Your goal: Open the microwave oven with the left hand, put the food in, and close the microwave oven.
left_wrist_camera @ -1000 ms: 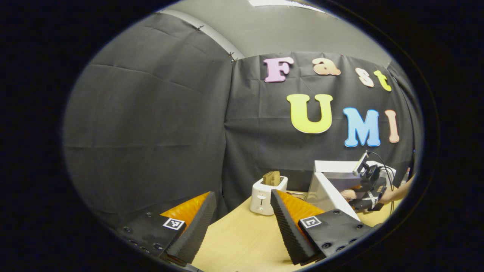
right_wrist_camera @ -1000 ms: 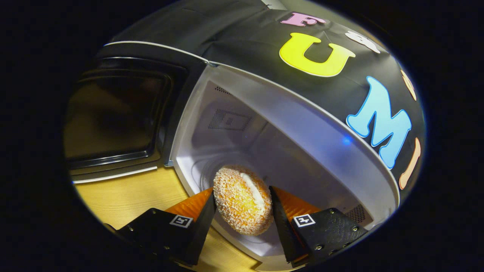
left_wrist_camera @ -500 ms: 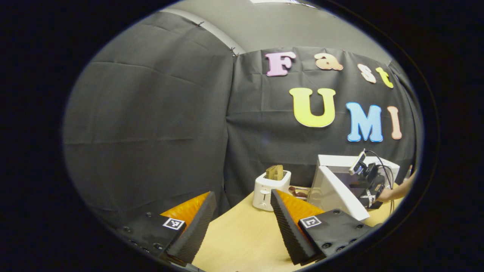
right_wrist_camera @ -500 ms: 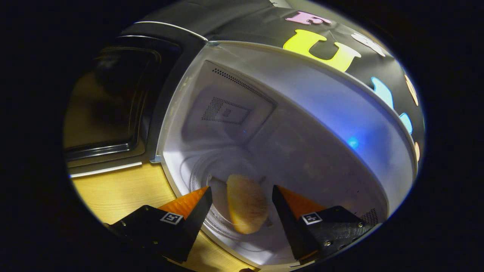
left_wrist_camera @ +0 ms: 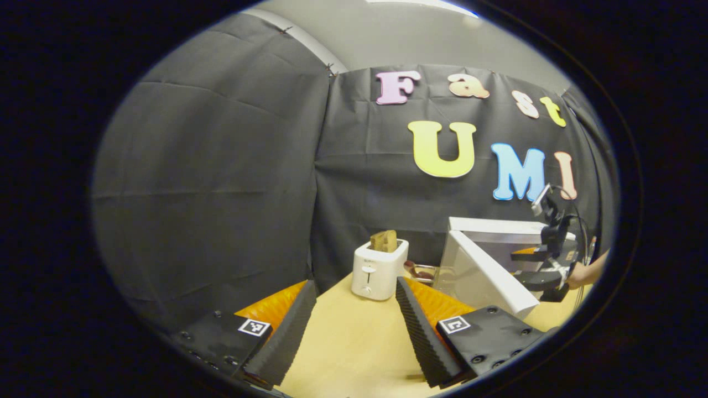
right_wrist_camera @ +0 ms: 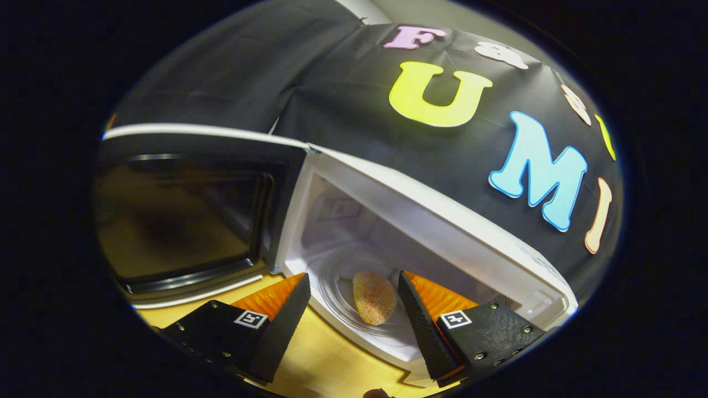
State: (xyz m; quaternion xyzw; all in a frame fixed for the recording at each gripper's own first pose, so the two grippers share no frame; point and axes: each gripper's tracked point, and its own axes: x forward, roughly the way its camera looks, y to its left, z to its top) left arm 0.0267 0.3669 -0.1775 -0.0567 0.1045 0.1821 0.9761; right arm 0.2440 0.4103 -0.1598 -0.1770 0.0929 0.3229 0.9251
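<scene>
The white microwave (right_wrist_camera: pixel 437 213) stands with its dark-windowed door (right_wrist_camera: pixel 182 215) swung out to the left. A crumb-coated bun (right_wrist_camera: pixel 374 297) lies on the round plate inside the cavity. My right gripper (right_wrist_camera: pixel 354 320) is open in front of the opening, outside it, and the bun sits beyond its fingers, untouched. In the left gripper view the microwave (left_wrist_camera: pixel 492 232) is at the far right with its door (left_wrist_camera: pixel 487 273) ajar, and the right gripper (left_wrist_camera: pixel 545 268) is held there by a hand. My left gripper (left_wrist_camera: pixel 354 326) is open over the wooden table (left_wrist_camera: pixel 354 342), holding nothing.
A white toaster (left_wrist_camera: pixel 379 268) with a slice of bread in it stands at the back of the table, left of the microwave. A small dish (left_wrist_camera: pixel 420 272) lies between them. Black cloth walls close the booth at the back and left.
The right gripper let go of the bun on the microwave plate and drew back out of the cavity and upward. The left gripper shifted only slightly.
</scene>
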